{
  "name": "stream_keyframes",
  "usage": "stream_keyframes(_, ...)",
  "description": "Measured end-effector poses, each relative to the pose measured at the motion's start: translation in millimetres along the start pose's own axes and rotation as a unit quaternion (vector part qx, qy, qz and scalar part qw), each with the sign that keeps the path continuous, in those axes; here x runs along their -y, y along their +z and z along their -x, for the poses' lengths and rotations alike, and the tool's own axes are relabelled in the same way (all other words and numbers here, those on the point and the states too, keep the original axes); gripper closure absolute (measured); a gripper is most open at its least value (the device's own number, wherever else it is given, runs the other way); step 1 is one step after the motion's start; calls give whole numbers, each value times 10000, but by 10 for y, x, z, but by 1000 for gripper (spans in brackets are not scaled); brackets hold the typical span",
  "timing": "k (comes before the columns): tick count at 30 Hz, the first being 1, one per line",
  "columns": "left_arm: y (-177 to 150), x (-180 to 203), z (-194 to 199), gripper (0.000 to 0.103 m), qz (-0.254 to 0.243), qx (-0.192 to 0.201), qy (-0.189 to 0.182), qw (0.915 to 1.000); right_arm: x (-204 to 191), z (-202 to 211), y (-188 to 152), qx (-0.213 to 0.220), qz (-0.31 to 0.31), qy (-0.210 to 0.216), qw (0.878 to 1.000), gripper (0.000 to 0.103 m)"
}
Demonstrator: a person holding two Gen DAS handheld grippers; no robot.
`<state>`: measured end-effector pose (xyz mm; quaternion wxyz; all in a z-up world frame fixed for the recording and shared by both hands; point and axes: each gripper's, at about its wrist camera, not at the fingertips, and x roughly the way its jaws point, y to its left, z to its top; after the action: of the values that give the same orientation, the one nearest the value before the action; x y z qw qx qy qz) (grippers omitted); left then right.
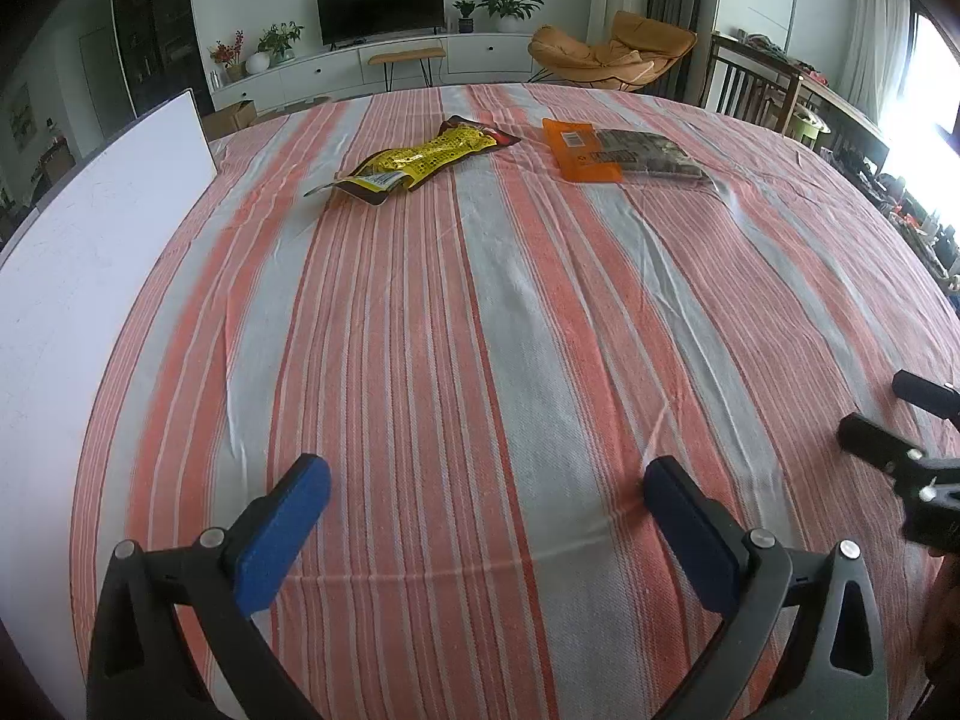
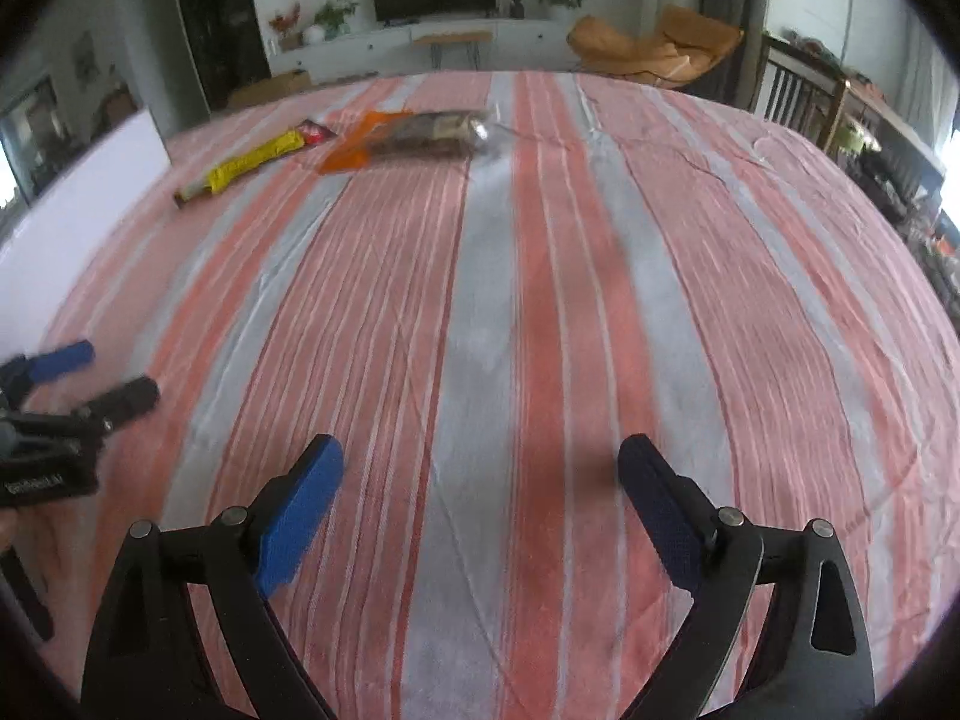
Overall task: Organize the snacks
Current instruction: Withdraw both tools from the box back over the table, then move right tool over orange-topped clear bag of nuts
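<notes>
A yellow snack bag (image 1: pixel 420 161) lies on the striped tablecloth (image 1: pixel 480 330) at the far middle; it also shows in the right wrist view (image 2: pixel 255 163). An orange and clear snack pack (image 1: pixel 624 153) lies to its right, also in the right wrist view (image 2: pixel 414 135). My left gripper (image 1: pixel 489 480) is open and empty near the table's front, far from both. My right gripper (image 2: pixel 480 468) is open and empty beside it. Its fingers (image 1: pixel 882 438) show at the right edge of the left wrist view. The left gripper's fingers (image 2: pixel 90 384) show at the left edge of the right wrist view.
A white board (image 1: pixel 78 276) lies along the table's left side, also in the right wrist view (image 2: pixel 72 204). Beyond the table stand a TV unit (image 1: pixel 384 60), an orange lounge chair (image 1: pixel 606 57) and wooden chairs (image 1: pixel 756 90) at the right.
</notes>
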<state>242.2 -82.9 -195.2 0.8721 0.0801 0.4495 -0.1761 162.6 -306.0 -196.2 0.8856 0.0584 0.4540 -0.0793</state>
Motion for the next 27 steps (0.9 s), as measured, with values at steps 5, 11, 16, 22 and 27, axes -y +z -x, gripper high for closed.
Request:
stream_keyframes(5,-7,-1,5,0,2,1,4,10000,-58,-26,-13,-50,115,-150,9998,6)
stream_keyframes(11,-5,-2,2,0,5,1,3,10000,-58,-26,-13,-49,116,-148,9998,6)
stream_keyframes(16,-5,-3,3,0,6,2,2,10000,-59,-26,-15,-48,114,-151,9998,6)
stream_keyframes(22,-12,-11,6,0,-120,-11,-73,9999,-60,-25,-11,-48,105,-153,9998,6)
stream_keyframes(27,-40,-46,30,0,-488,-144,-333,9981,-56,-27,-16,-45,105,-148,9998,6)
